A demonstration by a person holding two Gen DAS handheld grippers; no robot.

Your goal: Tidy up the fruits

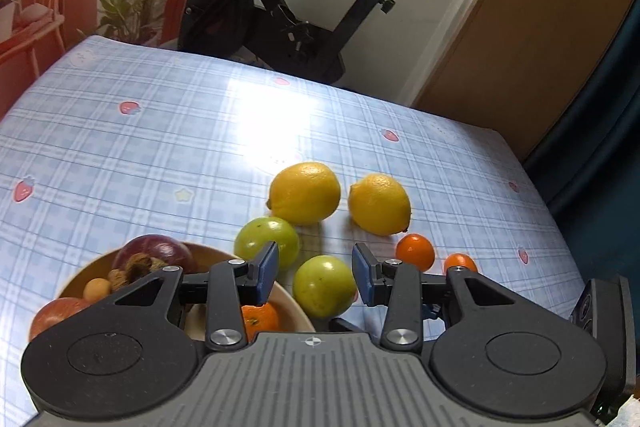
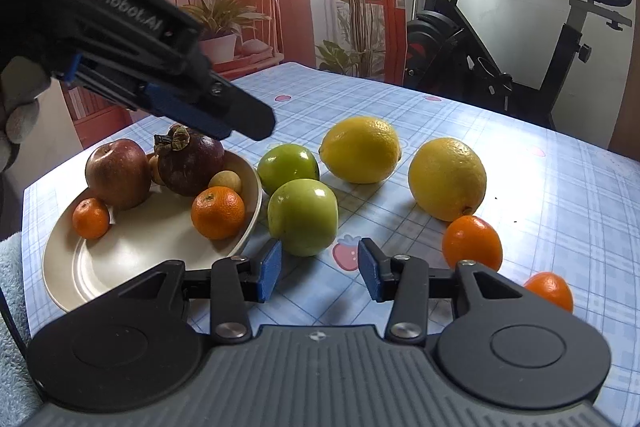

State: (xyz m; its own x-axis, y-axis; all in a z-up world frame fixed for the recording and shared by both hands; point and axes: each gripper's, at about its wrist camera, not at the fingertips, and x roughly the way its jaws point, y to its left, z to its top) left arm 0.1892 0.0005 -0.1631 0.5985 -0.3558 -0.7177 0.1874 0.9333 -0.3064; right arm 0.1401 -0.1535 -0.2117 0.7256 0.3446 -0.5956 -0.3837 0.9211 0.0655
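Green apples point(image 2: 302, 222) sit on the counter point(image 2: 560, 187) just ahead of the right gripper point(image 2: 319, 269); both it and the left gripper point(image 1: 315, 269) gape partly, empty. Next: grasp one, carry it left into the plate point(image 2: 132, 259).

Two lemons point(image 2: 360, 149) – two green apples point(image 2: 302, 217) – four mandarins point(image 2: 218, 212).

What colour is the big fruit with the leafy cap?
Dark purple mangosteen; clearest in the right wrist view.
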